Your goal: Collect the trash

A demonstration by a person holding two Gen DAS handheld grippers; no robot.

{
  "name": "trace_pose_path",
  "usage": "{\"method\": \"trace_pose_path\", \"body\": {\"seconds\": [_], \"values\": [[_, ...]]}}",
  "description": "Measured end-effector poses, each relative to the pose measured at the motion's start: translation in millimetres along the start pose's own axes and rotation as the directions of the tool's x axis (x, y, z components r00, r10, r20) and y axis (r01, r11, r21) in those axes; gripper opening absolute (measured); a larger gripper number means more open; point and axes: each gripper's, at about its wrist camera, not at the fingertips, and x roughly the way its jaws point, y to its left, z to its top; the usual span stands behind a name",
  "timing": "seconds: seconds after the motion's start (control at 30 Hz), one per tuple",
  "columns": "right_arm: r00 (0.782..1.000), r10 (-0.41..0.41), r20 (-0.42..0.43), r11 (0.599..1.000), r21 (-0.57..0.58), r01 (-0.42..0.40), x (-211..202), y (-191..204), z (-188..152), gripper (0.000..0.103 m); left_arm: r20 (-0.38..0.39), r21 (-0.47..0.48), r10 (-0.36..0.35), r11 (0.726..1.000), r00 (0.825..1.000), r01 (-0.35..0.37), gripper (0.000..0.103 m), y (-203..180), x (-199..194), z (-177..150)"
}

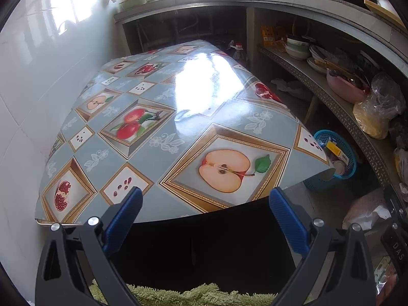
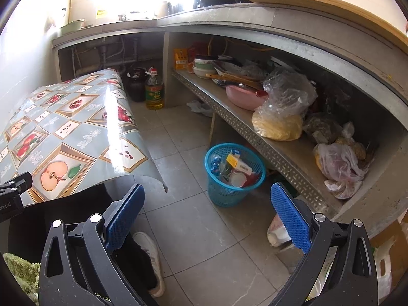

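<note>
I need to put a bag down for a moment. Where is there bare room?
The fruit-print tablecloth is bare all over. Floor tiles between the table and the blue wastebasket are free. The lower shelf is crowded with bowls and bags.

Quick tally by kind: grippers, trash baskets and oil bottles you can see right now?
Grippers: 2, left gripper and right gripper, both open and empty
Trash baskets: 1, blue basket
Oil bottles: 1, oil bottle
Total: 4
</note>
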Motion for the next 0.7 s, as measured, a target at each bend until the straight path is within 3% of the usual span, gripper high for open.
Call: {"method": "trace_pose_path", "body": {"seconds": [0.7], "values": [[1.0,-0.002,0.013,1.0,-0.009,0.002,-1.3,-1.3,3.3,0.095,0.002,0.007,-0.009,1.0,1.0,0.009,0.097,-1.4,-0.1,1.5]]}}
